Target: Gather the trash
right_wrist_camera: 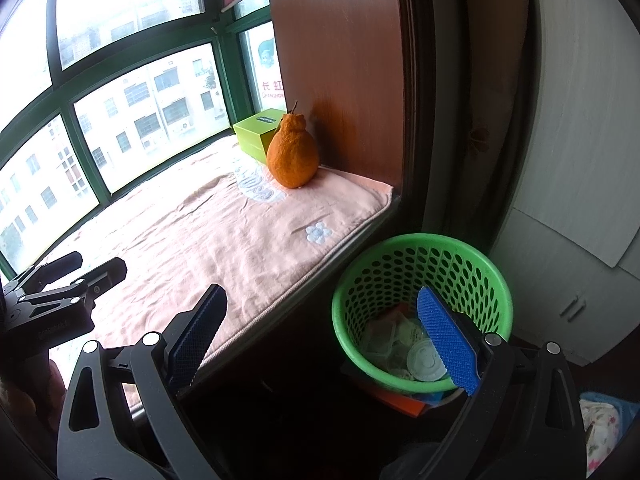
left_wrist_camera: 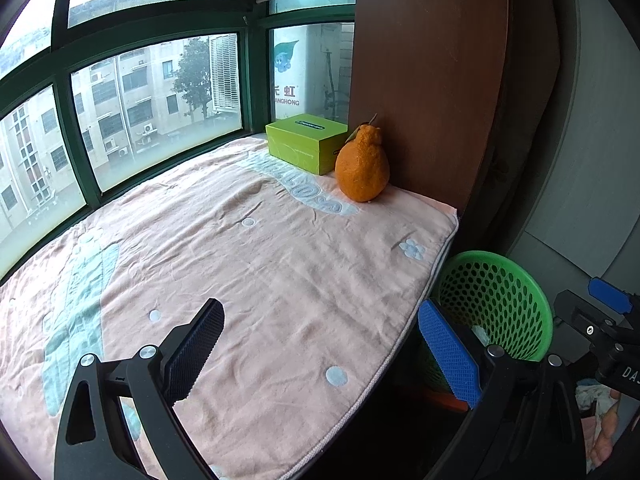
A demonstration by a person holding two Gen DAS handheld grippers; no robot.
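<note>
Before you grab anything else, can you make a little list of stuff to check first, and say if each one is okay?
1. Left gripper empty and open: ok, jaws wide apart with nothing between them.
2. Right gripper empty and open: ok.
3. Green basket upright beside the ledge with room left: ok, trash only covers its bottom.
4. Loose trash left on the pink blanket: cannot tell; none in view, but its near-left part is out of frame.
5. Orange fruit and green box are trash: cannot tell; both look whole, standing at the far corner.
</note>
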